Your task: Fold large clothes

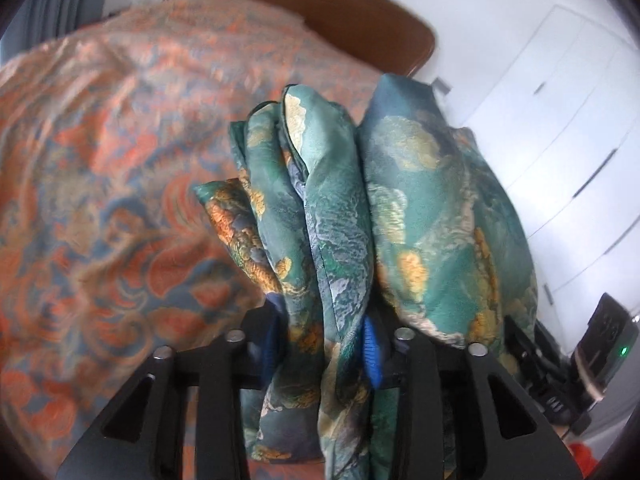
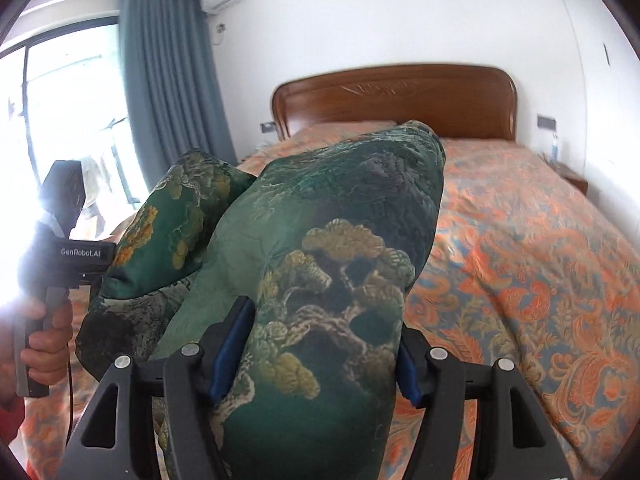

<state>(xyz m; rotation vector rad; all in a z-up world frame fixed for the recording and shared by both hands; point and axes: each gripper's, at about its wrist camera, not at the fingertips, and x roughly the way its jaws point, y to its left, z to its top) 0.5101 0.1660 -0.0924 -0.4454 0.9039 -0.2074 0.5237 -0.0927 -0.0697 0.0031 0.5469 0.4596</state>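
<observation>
A large green garment with gold and cream printed patterns is bunched in thick folds and held up above the bed. My left gripper is shut on several folds of it, which stand up between the blue pads. My right gripper is shut on a thick bundle of the same garment, which rises in front of the camera. The left gripper's body, held by a hand, shows at the left of the right wrist view.
An orange and blue patterned bedspread covers the bed below, also in the left wrist view. A wooden headboard stands at the far end. White cupboard doors are on the right, blue curtains and a bright window on the left.
</observation>
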